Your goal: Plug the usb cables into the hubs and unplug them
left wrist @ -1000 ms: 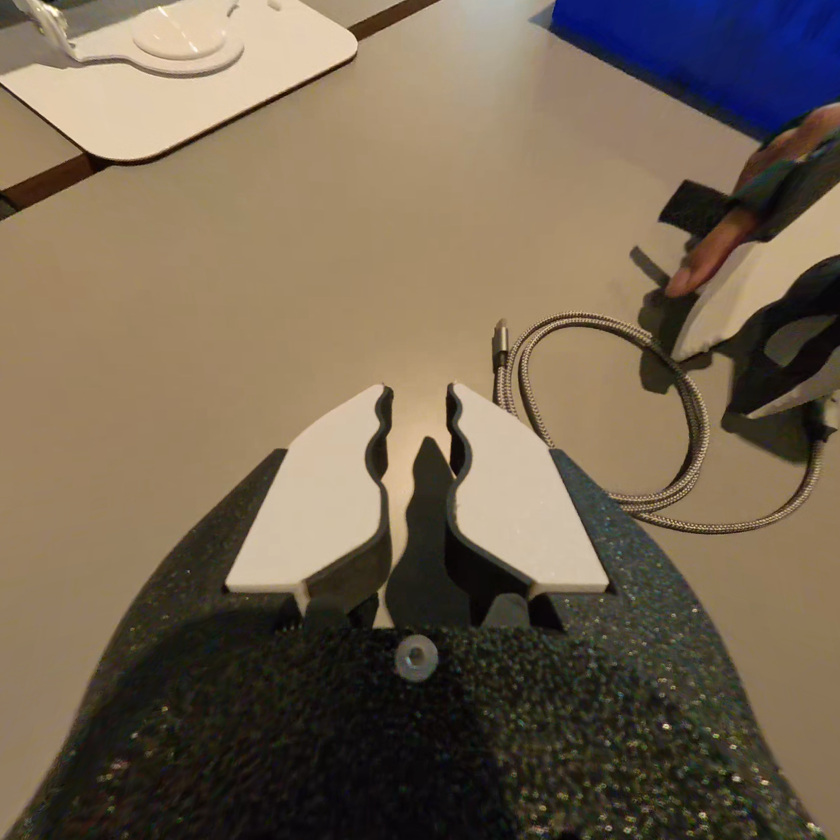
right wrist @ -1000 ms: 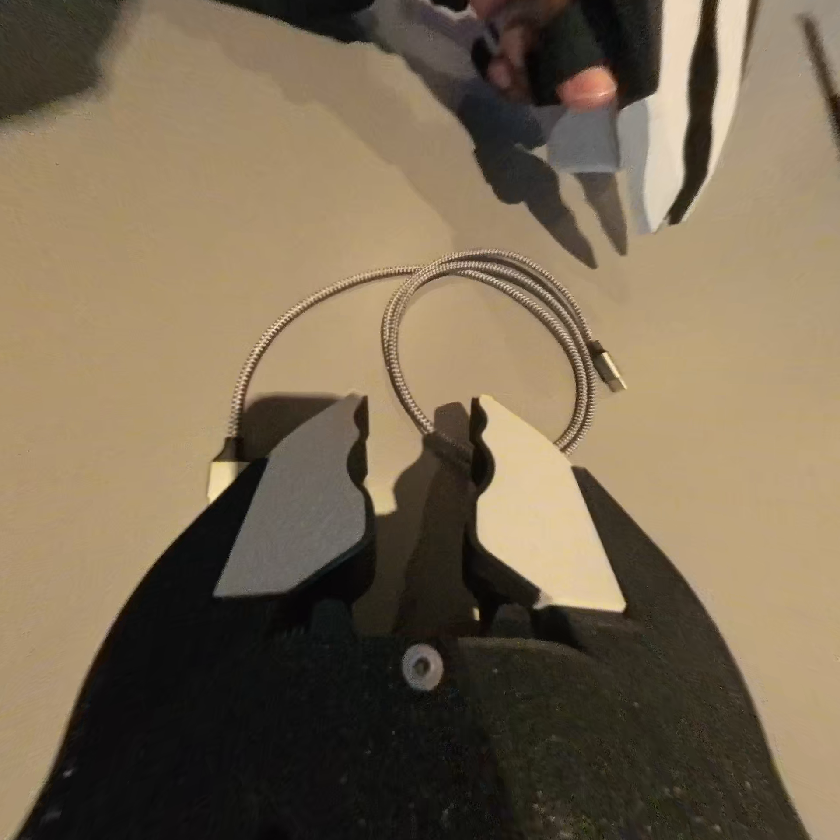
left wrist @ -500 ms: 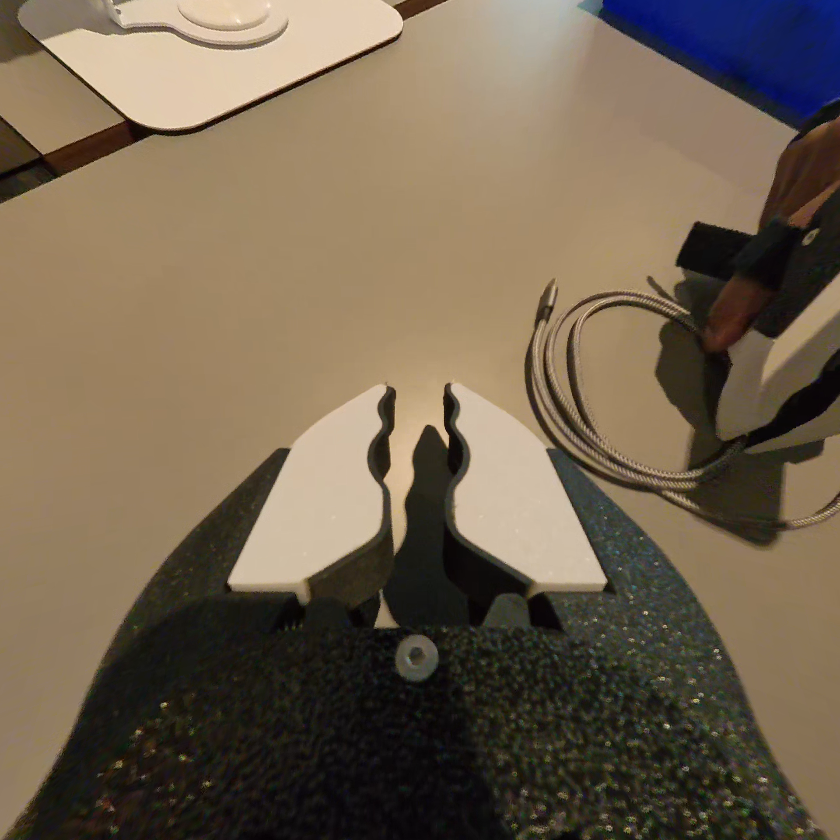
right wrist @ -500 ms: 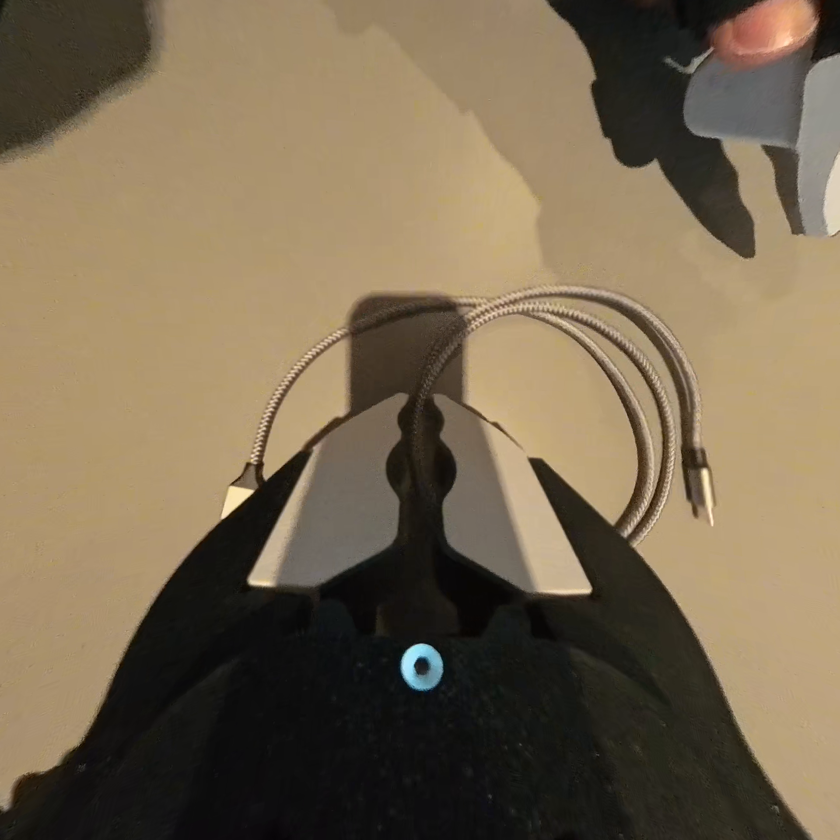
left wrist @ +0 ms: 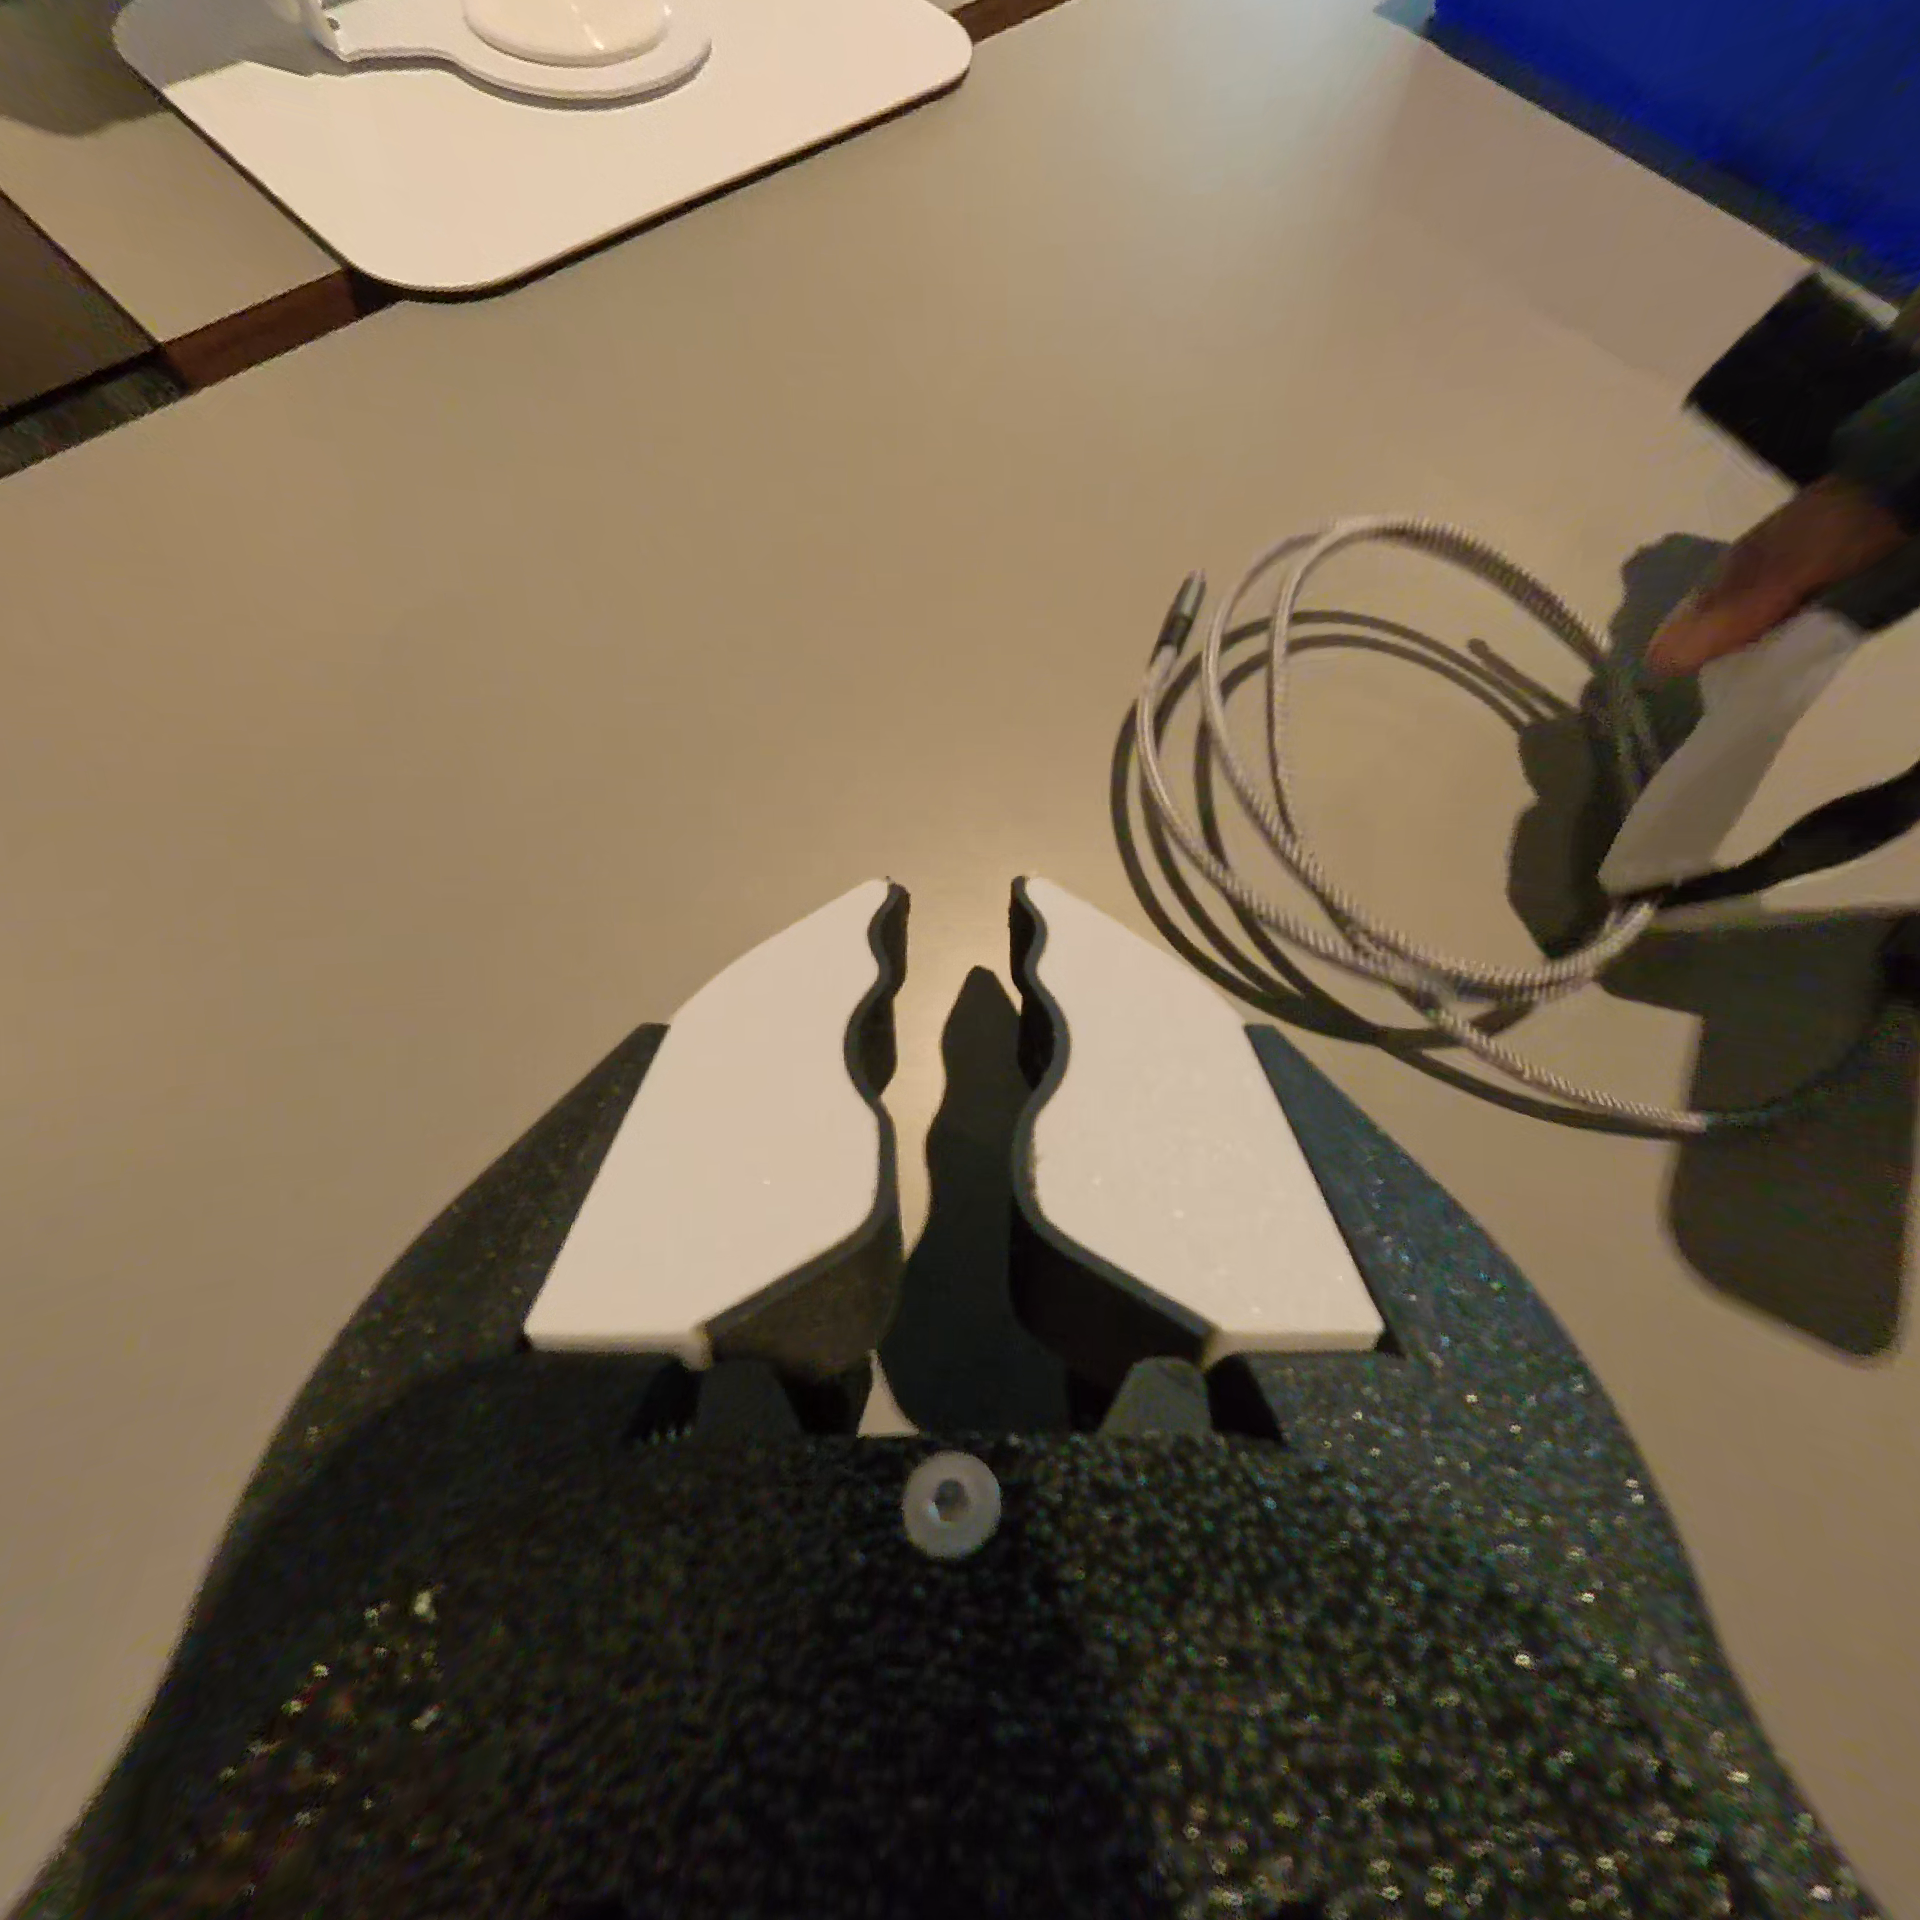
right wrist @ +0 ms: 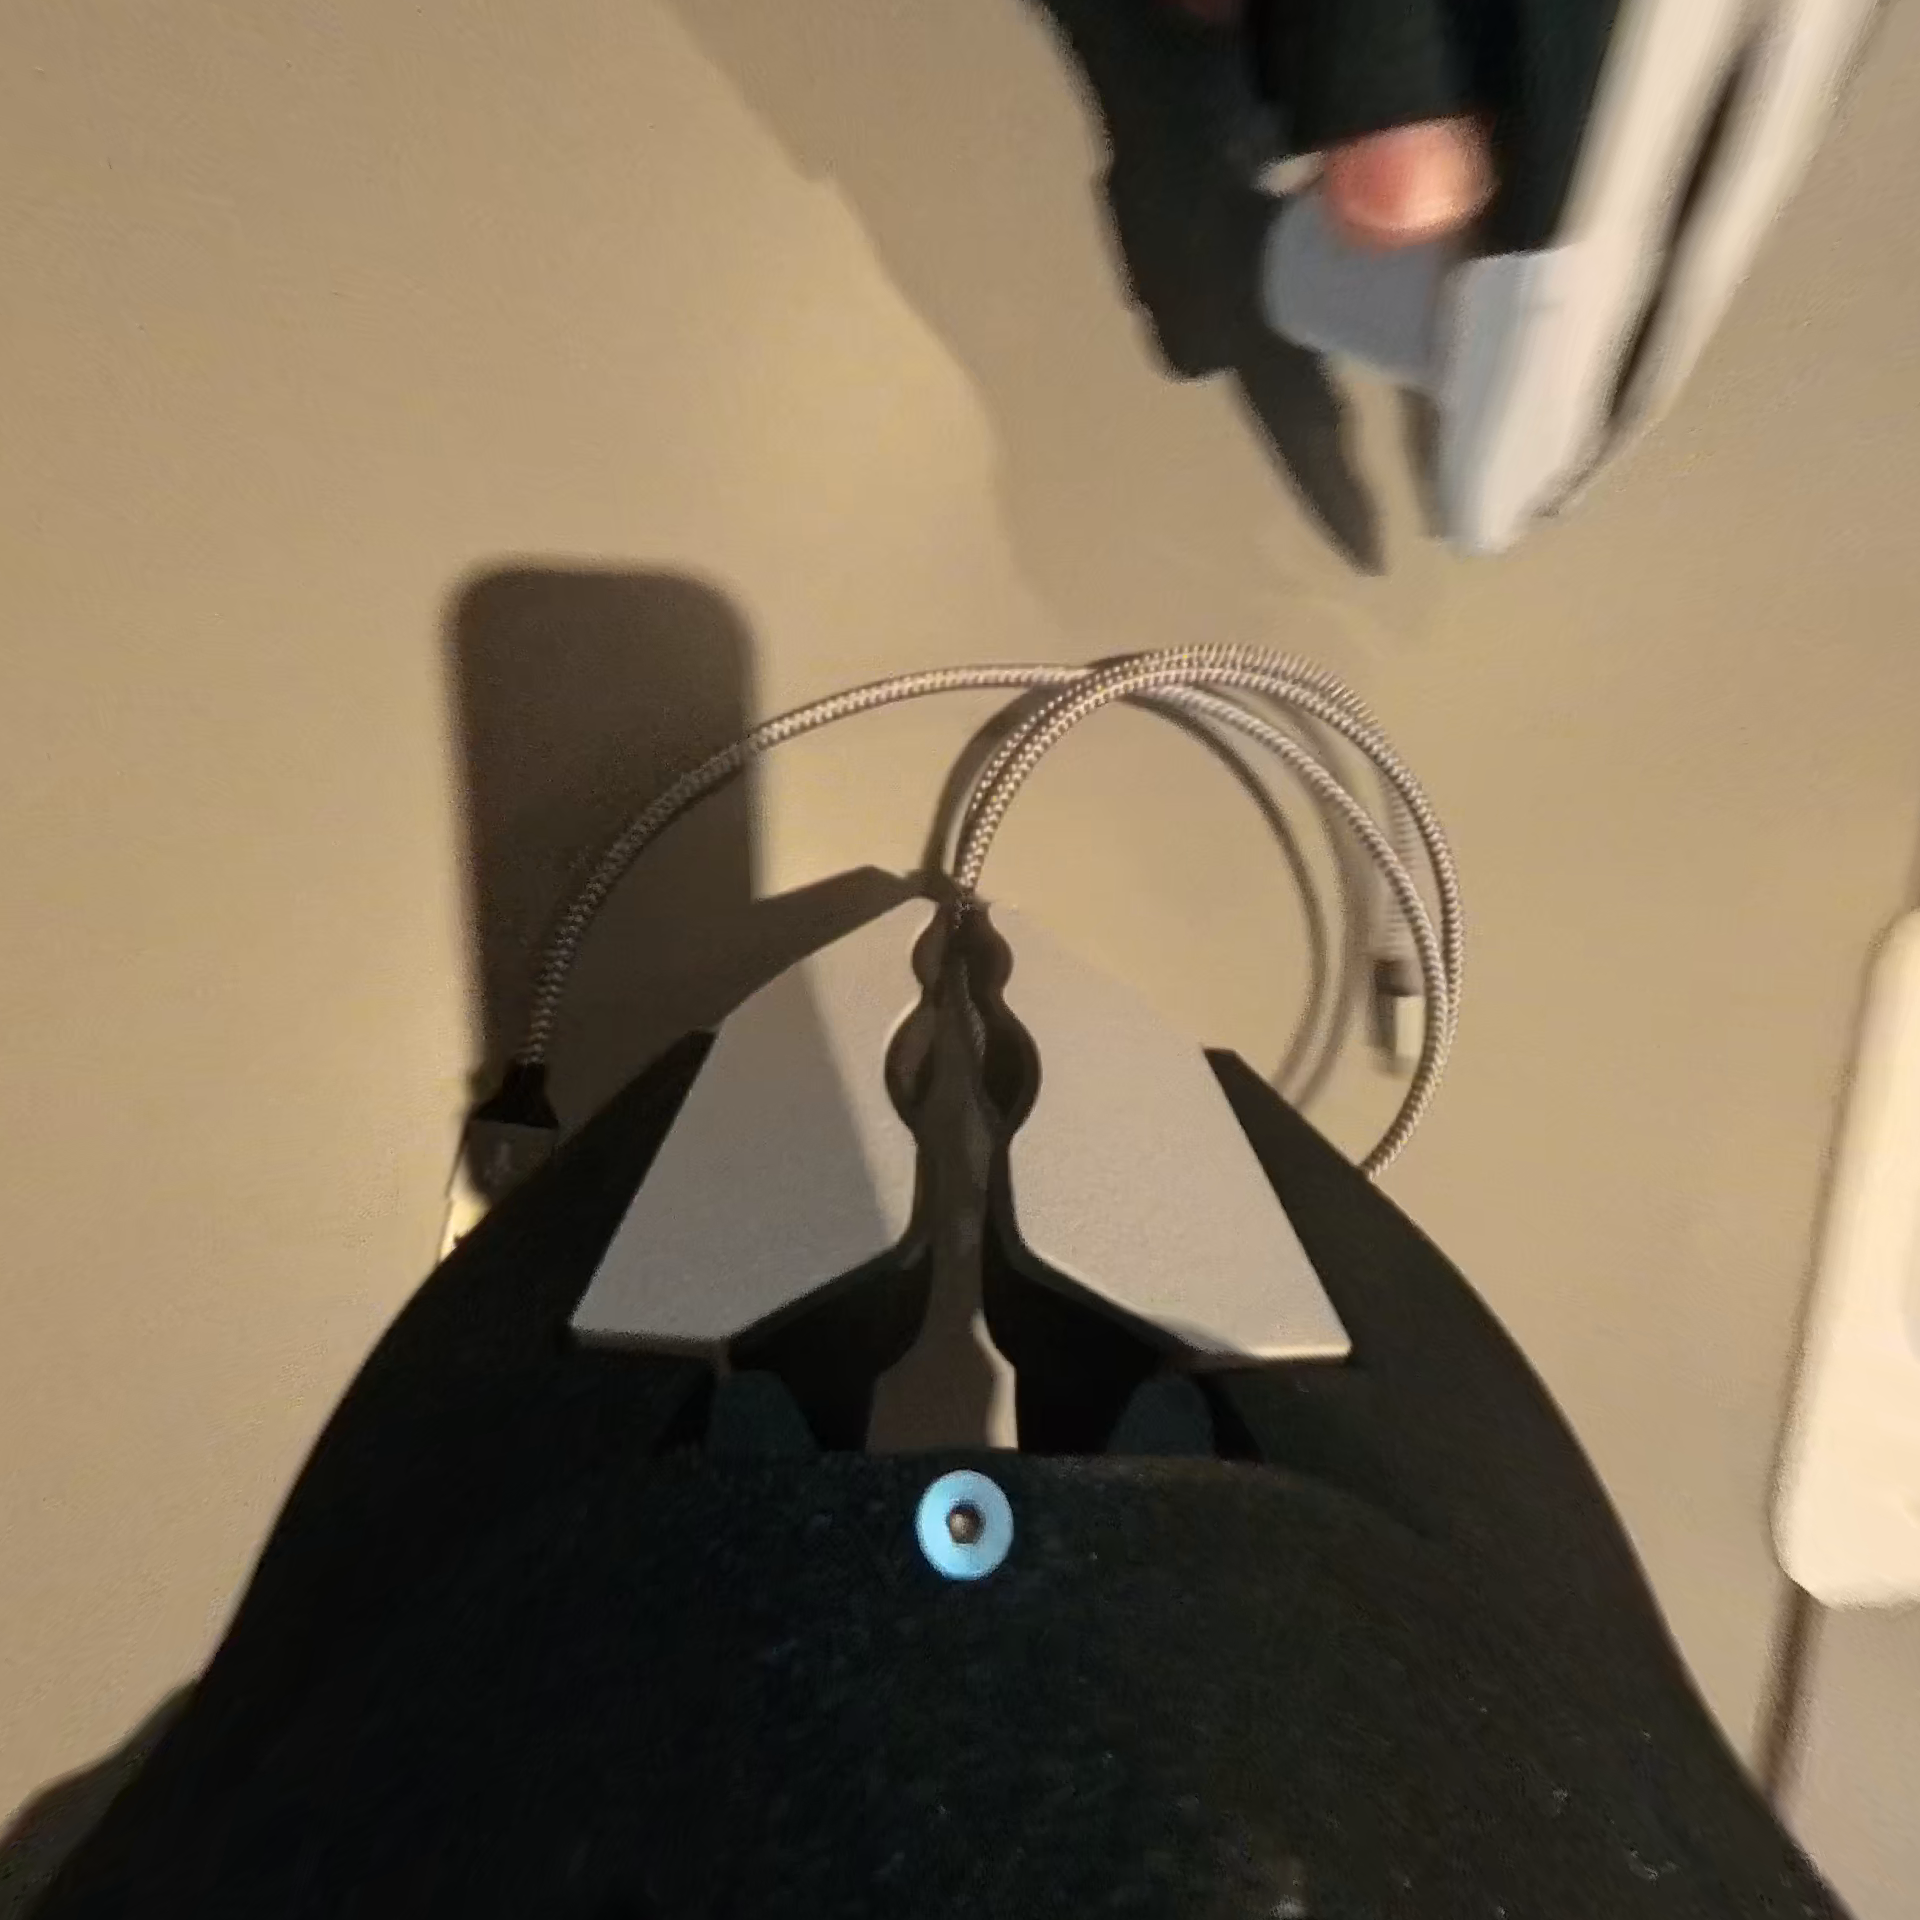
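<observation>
The left hand-held gripper (left wrist: pixel 954 904) is hovering with its fingers slightly parted and nothing between them. The right hand-held gripper (right wrist: pixel 961 914) is pinching closed, tilted downward, a fingertip (left wrist: pixel 1725 613) pressing its side.

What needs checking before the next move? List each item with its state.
1. Right gripper shut on the braided USB cable: ok.
2. Grip at a plug rather than mid-cable: not ok; the fingers pinch the coil.
3. Cable lifted off the table: ok; its shadow lies apart below it.
4. Left gripper open and empty: ok.
5. Small plug hanging free: ok.
6. Hub in view: cannot tell; a blurred white object sits at the right edge.
</observation>
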Motion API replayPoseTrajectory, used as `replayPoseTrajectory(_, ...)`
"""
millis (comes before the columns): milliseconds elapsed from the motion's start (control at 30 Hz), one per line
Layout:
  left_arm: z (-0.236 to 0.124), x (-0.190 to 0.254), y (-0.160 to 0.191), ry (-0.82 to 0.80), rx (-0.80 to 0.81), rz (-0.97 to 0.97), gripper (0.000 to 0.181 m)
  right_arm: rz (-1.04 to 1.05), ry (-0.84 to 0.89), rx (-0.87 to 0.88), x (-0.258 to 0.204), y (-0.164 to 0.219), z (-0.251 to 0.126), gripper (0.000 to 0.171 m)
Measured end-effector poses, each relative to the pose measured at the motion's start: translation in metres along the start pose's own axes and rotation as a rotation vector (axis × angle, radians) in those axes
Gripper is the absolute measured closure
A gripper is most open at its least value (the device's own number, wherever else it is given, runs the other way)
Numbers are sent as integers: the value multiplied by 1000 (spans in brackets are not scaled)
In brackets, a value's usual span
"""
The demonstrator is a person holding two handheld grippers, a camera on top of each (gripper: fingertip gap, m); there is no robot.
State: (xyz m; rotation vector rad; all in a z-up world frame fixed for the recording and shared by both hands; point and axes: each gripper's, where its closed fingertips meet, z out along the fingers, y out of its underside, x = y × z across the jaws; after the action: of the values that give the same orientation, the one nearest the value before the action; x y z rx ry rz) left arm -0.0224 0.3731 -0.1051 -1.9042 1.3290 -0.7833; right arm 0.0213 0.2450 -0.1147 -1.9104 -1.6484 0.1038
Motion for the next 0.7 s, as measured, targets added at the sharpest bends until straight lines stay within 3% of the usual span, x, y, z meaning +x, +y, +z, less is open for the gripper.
replayPoseTrajectory(133, 0, -2, 0, -7, 3, -5, 163, 5, 210, 13, 39, -1, -29, 168)
replayPoseTrajectory(267, 0, -2, 0, -11, 1, -4, 164, 58, 504, 29, 91, 5, -89, 168)
replayPoseTrajectory(433, 0, -3, 1, -17, -3, -4, 164, 134, 937, 54, 142, 21, -204, 168)
replayPoseTrajectory(567, 1, -3, 1, -19, -7, -5, 164, 229, 1301, 55, 152, 48, -319, 168)
replayPoseTrajectory(700, 2, -4, 2, -23, -16, -6, 165, 377, 1513, -126, 140, 104, -399, 168)
